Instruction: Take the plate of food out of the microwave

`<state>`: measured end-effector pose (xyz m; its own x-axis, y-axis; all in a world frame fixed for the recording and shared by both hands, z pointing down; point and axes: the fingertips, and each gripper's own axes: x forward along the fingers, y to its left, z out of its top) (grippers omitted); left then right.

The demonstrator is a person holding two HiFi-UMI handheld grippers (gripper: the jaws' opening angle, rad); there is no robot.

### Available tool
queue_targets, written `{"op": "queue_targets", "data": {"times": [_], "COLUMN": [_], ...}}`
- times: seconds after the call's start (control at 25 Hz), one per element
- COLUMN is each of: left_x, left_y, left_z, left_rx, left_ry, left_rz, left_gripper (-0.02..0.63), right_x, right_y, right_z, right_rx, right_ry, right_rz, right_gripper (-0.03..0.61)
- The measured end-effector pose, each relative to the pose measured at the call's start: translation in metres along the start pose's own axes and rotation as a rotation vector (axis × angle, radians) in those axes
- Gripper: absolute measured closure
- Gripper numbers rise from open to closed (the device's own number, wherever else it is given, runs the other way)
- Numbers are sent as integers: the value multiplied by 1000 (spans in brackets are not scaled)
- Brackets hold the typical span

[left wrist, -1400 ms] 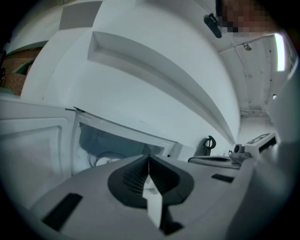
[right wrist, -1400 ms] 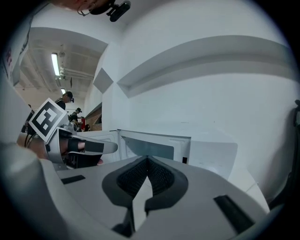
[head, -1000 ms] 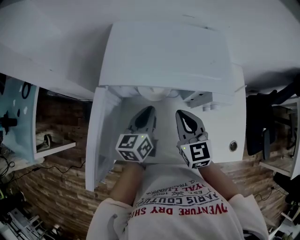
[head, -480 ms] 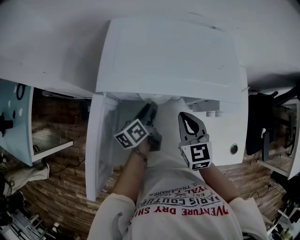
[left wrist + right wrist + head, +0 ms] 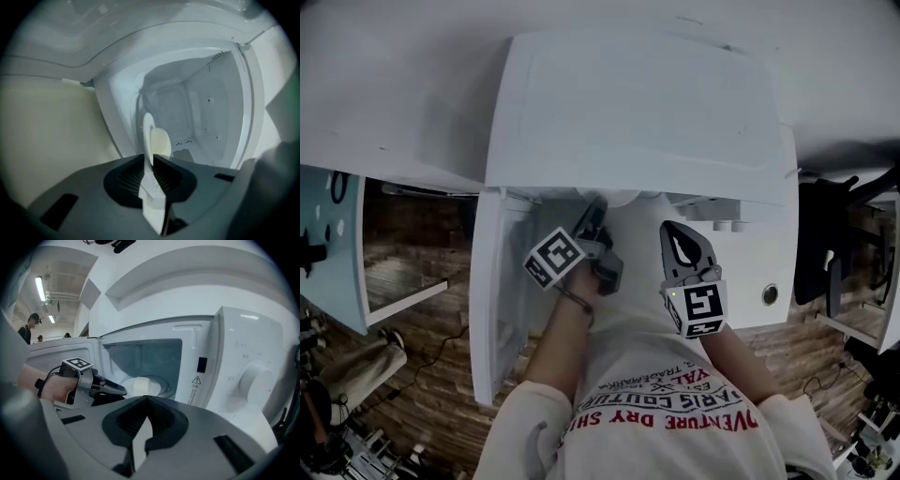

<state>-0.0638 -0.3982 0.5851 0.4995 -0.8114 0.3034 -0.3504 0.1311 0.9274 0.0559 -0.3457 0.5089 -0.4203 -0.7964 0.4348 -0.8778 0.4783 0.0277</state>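
The white microwave (image 5: 637, 103) stands with its door (image 5: 502, 291) swung open to the left. Inside is a white plate (image 5: 152, 386) carrying a pale lump of food (image 5: 138, 384). My left gripper (image 5: 598, 208), rolled onto its side, reaches into the cavity. In the left gripper view the plate (image 5: 147, 133) appears edge-on with the food (image 5: 161, 143) beside it. Its rim runs into the gap of the left gripper (image 5: 149, 157), whose jaws are closing and look pressed against the rim. My right gripper (image 5: 680, 246) hangs shut and empty before the control panel.
The microwave's dial (image 5: 255, 380) and panel are to the right of the cavity. A black chair (image 5: 825, 253) stands at the right and a light-blue cabinet (image 5: 328, 234) at the left. A person (image 5: 26, 326) stands far off in the room.
My left gripper has rolled onto its side and pushed forward from in front of the opening into the microwave, up to the plate. The right gripper has stayed put.
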Motion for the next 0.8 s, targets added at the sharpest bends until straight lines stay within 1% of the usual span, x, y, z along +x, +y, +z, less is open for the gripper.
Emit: {"op": "queue_targets", "data": {"times": [0.08,0.16,0.32,0.44,0.6,0.8], "left_x": [-3,-6,-11,-15,-21,-35], "left_y": [0,-2,-13,-18,-19,-23], "left_z": [3,4,7,10,7,-5], "left_rx": [13,1,-63,-67,-101,-108], "left_ry": [-15,-31,-76,-103,-108,-99], "left_rz": [20,26,-22,-59,-100,-126], "left_gripper": [559,571,592,597,597,597], "right_x": [-2,-3,-4,-7,-16,-29], "right_y": [0,0,-2,-3,-5,-7], "right_z": [2,4,5,4,3,-1], "right_rx": [-19,-27,-28,-31,-52,-51], "right_ry": [-10,-19,-27,-27,-33,-34], "right_rz": [-16,-20,-25,-33,-49,-62], "right_gripper": [575,575,575,575,575,575]}}
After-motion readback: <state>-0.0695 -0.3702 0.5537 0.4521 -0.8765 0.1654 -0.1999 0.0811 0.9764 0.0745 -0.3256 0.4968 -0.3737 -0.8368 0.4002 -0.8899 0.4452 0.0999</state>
